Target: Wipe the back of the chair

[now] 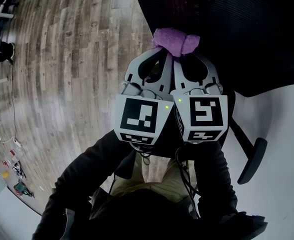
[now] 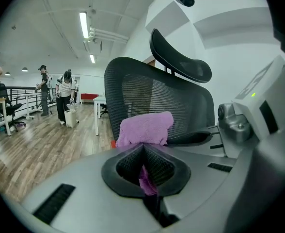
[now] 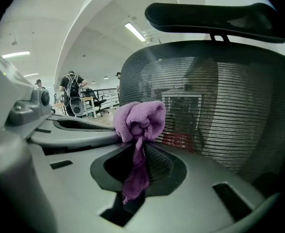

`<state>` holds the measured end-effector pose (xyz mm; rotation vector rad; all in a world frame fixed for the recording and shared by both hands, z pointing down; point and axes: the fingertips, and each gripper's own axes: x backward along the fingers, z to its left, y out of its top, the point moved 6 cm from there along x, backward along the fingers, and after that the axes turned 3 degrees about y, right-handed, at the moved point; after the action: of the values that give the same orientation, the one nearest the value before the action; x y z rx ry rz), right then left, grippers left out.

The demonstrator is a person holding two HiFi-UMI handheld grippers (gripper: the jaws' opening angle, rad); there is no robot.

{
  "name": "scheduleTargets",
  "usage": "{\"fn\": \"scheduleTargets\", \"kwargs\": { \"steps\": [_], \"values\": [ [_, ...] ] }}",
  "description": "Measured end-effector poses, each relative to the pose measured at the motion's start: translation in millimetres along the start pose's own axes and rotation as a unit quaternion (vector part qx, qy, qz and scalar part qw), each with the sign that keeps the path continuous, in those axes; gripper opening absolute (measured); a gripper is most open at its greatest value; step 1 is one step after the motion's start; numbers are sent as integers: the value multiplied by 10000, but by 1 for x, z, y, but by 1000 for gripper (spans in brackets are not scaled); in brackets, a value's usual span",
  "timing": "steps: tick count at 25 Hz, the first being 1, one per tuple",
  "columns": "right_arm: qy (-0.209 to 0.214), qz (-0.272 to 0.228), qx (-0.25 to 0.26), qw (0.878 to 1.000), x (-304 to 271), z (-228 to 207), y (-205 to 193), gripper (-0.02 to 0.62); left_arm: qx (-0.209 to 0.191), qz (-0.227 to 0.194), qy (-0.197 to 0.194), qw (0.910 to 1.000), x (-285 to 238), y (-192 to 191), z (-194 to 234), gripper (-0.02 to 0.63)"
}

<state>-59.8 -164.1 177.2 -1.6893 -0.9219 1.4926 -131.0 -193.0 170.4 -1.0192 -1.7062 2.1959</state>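
- head view: a purple cloth [image 1: 176, 40], bunched into a soft fuzzy roll, is seen pinched at the tips of both grippers, which are held side by side and touching. the left gripper [image 1: 163, 53] and the right gripper [image 1: 188, 53] are each closed on an end of it. the cloth is pressed against the dark mesh chair back [image 1: 237, 29] just beyond the jaws. a black armrest [image 1: 252, 159] is seen to the right of the right gripper, and a wooden floor [image 1: 62, 64] is spread out to the left of the left gripper. dark sleeves [image 1: 82, 174] are seen behind the marker cubes.
- left gripper view: the jaws of the left gripper [image 2: 143, 147] are shown shut, with a strip of the cloth [image 2: 145, 129] caught between them and the rest folded in a flat pad above the tips. what the head view hides is shown here: the curved mesh of the chair back [image 2: 133, 91] stands upright beyond the jaws, with a headrest [image 2: 181, 57] above it. the body of the right gripper [image 2: 259, 115] fills the right edge. far off to the left, people [image 2: 65, 93], a white table [image 2: 100, 101] and a small bin [image 2: 71, 116] are seen.
- right gripper view: the jaws of the right gripper [image 3: 138, 147] are shown closed on a hanging tail of the cloth [image 3: 140, 120], whose knotted lump sits above the tips. the mesh [image 3: 220, 106] fills the view ahead and to the right, very near. the left gripper [image 3: 31, 110] is seen just beside, at the left.
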Motion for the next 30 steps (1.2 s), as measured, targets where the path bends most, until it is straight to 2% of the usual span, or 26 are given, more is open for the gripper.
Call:
{"fn": "scheduleTargets", "kwargs": {
  "steps": [14,30],
  "values": [
    [-200,-77,-153,9997,19,-32,-10,57,-205,53,-208,9996,-19,2,-34,9],
    [-479,-134,-352,9981,58,-85,-18,57,-377,101,-506,9980,-43,14,-95,9]
  ]
}}
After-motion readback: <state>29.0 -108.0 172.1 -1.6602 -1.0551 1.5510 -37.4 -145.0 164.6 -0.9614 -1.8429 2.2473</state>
